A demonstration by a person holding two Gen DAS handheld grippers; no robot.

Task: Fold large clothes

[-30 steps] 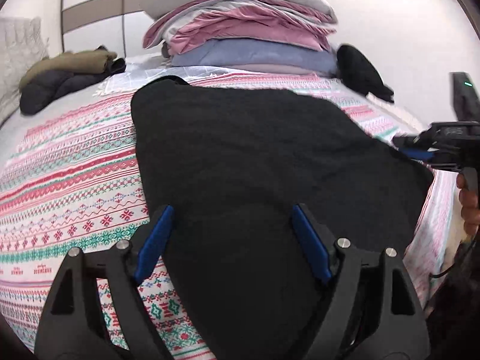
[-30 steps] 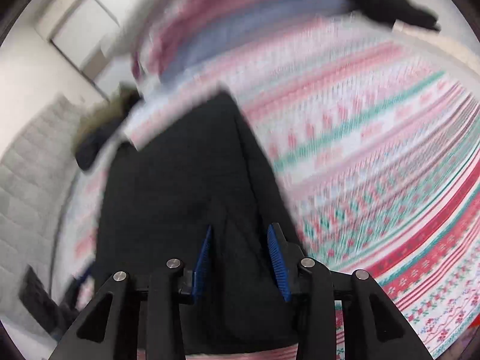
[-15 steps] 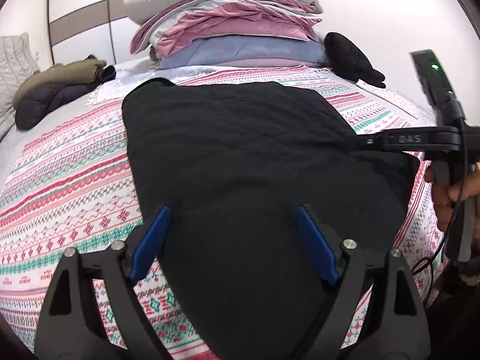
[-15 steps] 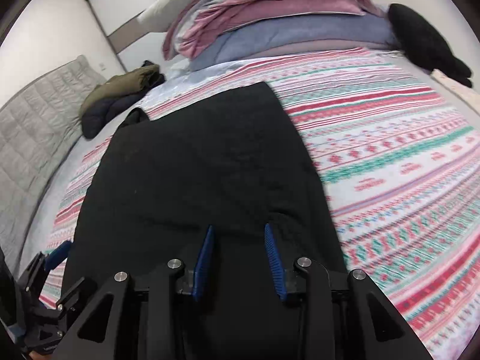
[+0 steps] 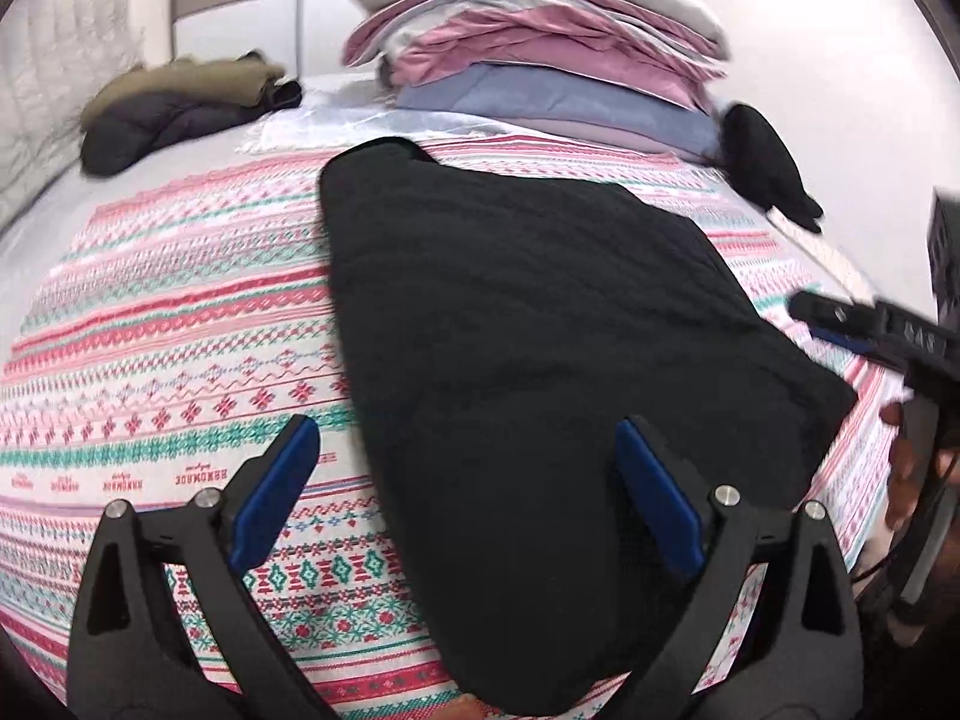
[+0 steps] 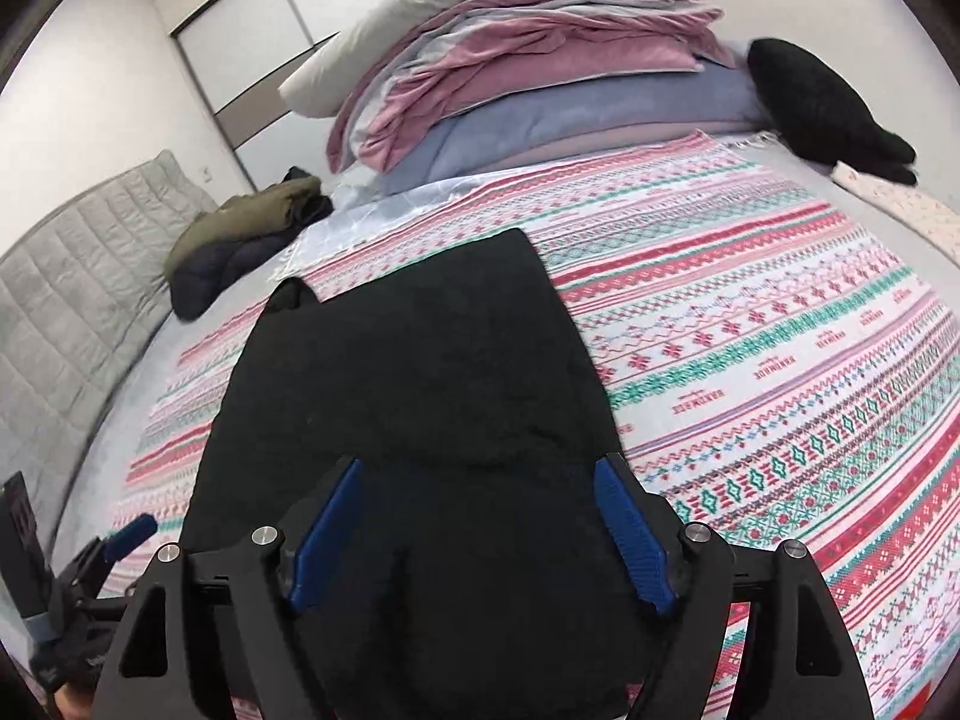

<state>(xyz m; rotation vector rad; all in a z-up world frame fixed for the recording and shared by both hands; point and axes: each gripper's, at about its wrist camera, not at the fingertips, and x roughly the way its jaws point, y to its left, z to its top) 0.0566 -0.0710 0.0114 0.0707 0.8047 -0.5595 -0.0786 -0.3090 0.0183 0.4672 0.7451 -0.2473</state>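
**Two grippers spread wide over a folded black garment**

Two grippers hang over the bed, both with jaws opening and nothing pinched between the pads. The left gripper [image 5: 465,492] stands very wide: its left blue pad [image 5: 273,489] sits over the patterned bedspread [image 5: 180,360], its right pad over dark cloth, so the garment's left edge runs between the fingers without being pressed. The right gripper [image 6: 480,534] is also parted, and both of its blue pads [image 6: 630,531] float above the cloth at the near end, apart from it as far as the view shows.

The black garment [image 5: 540,330] lies flat on the bedspread as a folded, roughly rectangular slab, running from 6 o'clock up toward 12 o'clock in both wrist views. A small dark flap sticks out at its far left corner, near 11 o'clock in the right wrist view.

From the left wrist camera the right gripper shows at 3 o'clock, with fingers of the person's hand [image 5: 903,468] around its handle. From the right wrist camera the left gripper shows at 8 o'clock.

Beyond the garment, at 12 o'clock, a stack of pink, grey and blue bedding [image 6: 540,78] is piled high. An olive and dark jacket bundle [image 6: 240,240] lies at 10 o'clock, and another black item [image 6: 822,108] at 2 o'clock beside the stack.
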